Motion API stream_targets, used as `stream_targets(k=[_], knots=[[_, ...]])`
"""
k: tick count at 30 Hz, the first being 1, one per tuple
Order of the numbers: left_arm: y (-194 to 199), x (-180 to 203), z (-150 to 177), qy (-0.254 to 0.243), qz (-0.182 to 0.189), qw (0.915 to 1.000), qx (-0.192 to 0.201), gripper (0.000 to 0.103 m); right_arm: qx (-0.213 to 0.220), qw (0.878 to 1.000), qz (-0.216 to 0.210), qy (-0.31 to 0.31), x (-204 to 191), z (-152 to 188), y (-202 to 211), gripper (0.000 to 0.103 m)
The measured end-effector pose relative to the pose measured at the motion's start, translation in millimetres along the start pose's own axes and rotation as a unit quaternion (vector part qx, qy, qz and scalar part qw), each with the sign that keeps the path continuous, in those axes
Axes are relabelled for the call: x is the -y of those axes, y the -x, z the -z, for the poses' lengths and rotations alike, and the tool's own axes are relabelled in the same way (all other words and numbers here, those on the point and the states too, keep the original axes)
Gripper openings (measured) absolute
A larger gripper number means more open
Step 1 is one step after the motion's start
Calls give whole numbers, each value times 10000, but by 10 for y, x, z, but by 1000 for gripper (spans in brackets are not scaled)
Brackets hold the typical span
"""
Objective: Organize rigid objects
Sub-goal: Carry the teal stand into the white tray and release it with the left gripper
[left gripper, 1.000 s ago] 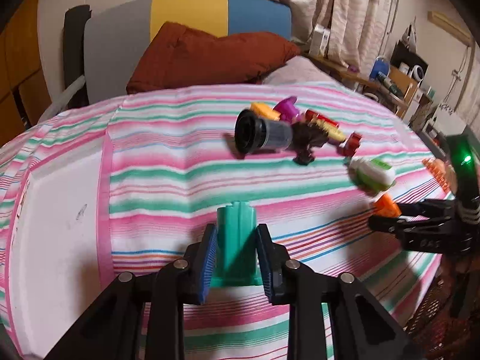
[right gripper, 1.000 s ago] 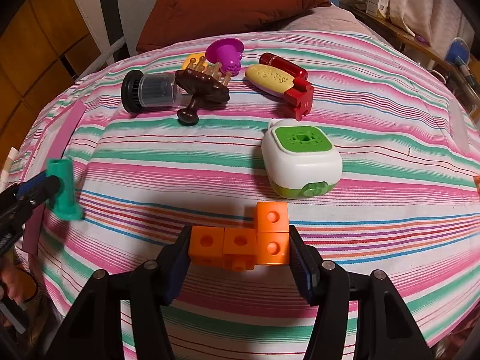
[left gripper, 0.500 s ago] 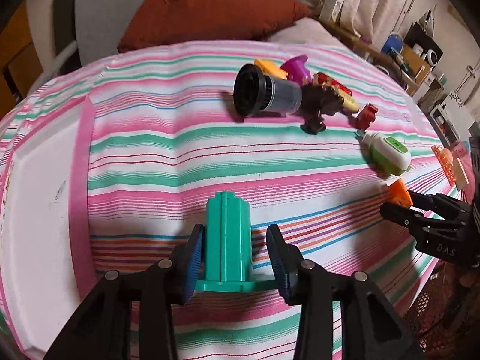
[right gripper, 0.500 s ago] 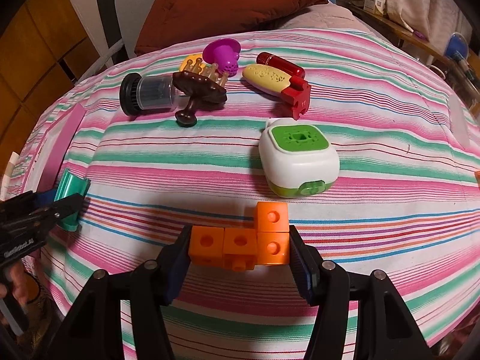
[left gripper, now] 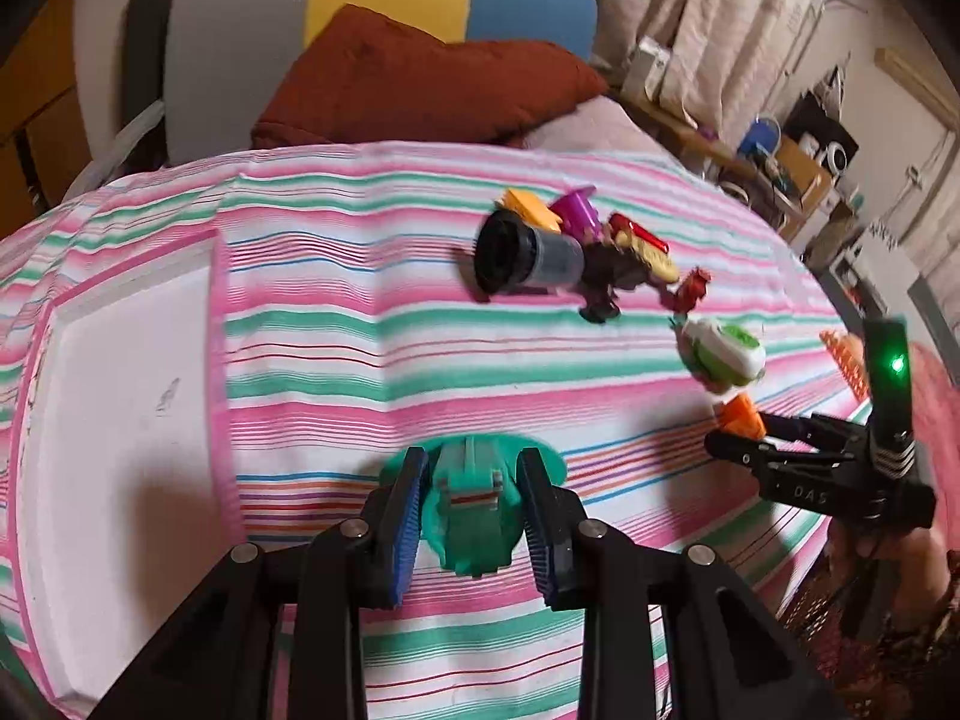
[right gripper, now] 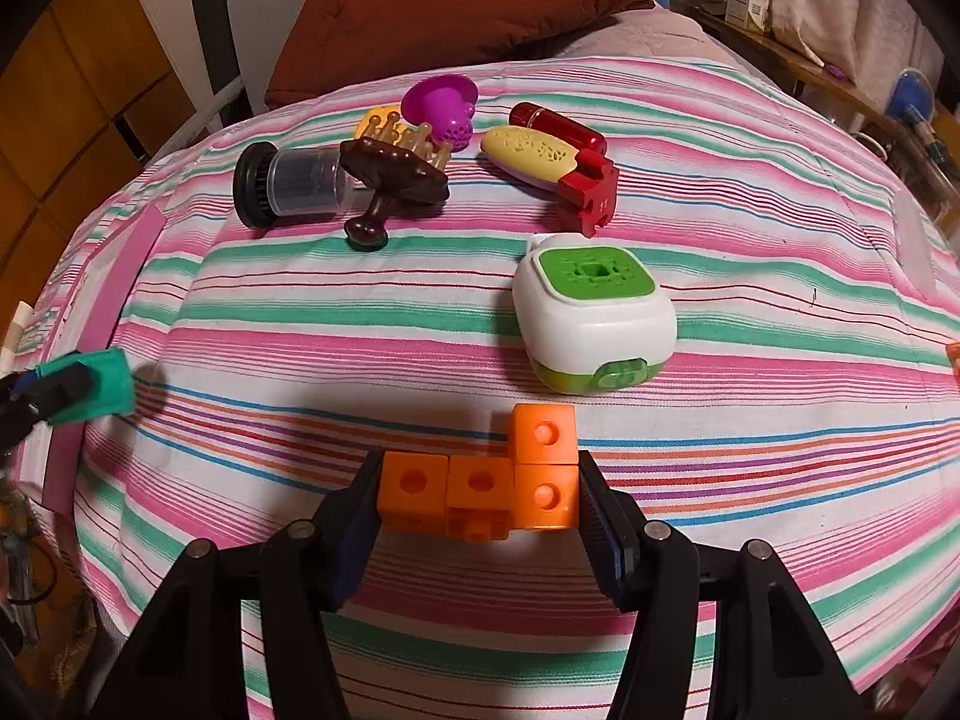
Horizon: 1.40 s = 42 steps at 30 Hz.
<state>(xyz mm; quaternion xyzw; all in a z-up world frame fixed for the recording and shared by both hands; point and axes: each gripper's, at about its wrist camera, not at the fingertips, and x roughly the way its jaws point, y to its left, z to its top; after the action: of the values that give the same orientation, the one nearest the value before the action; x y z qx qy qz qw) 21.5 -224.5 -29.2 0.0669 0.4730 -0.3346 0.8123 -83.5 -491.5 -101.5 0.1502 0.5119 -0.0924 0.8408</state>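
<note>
While the left gripper (left gripper: 474, 516) hangs over the near edge of the striped bedspread (left gripper: 360, 324), its jaws have just been closing and now pinch the teal plastic piece (left gripper: 474, 510) between the blue pads (left gripper: 408, 510), the piece tipped so its round flange faces away from the camera. The left view is motion-blurred, so I cannot say for certain whether the flange touches the cloth. Seen from the right wrist, the same teal piece (right gripper: 90, 384) sits at the far left edge of the bed, clamped in the dark jaws.

The right gripper (right gripper: 480, 504) is clenched on the orange block piece (right gripper: 486, 480), an L of joined cubes with round holes, the pads pressing its two ends just above the bedspread (right gripper: 750, 360). In the left view that gripper (left gripper: 744, 432) shows at the right with a green light lit on its body.

Just beyond the orange blocks lies the white and green box (right gripper: 591, 312). Farther back is a loose cluster: a clear cylinder with a black cap (right gripper: 288, 186) on its side, a brown brush (right gripper: 396, 180) leaning against it, a purple funnel-shaped toy (right gripper: 441, 105), a yellow oval piece (right gripper: 528, 153), a red tube (right gripper: 558, 123) and a red block (right gripper: 591, 195). Behind the bed's far edge rests a rust-brown pillow (right gripper: 456, 6).
</note>
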Motion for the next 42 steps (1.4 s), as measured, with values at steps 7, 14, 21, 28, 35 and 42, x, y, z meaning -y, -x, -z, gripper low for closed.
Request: stream_targets(k=[7,14,21,28,35,42], knots=[[213,-343,-87,377,-10,9989,293,30,235,9997,-108,49,-184,28,17,60],[366,-847,-136,728,-361,9949,592,30,461,9973,-259,502,-478,67,36,60],[362,-1478,-233,1221,-782,9870,689,30,526,9958,-319,672,-660,96,4,60],[203,-2057,-382,1465,-1216,9799,586,30,573,9946,-472,725,-836,152,-19,60],[22,-2426,-555,1524,-1576,9741,560,30,677,9926,-685,737,-1065,191,10,60],[31,-2616,-643,1640,-1931,9654,615,41,665,9914,-889,696,-1301,188,-26,60]])
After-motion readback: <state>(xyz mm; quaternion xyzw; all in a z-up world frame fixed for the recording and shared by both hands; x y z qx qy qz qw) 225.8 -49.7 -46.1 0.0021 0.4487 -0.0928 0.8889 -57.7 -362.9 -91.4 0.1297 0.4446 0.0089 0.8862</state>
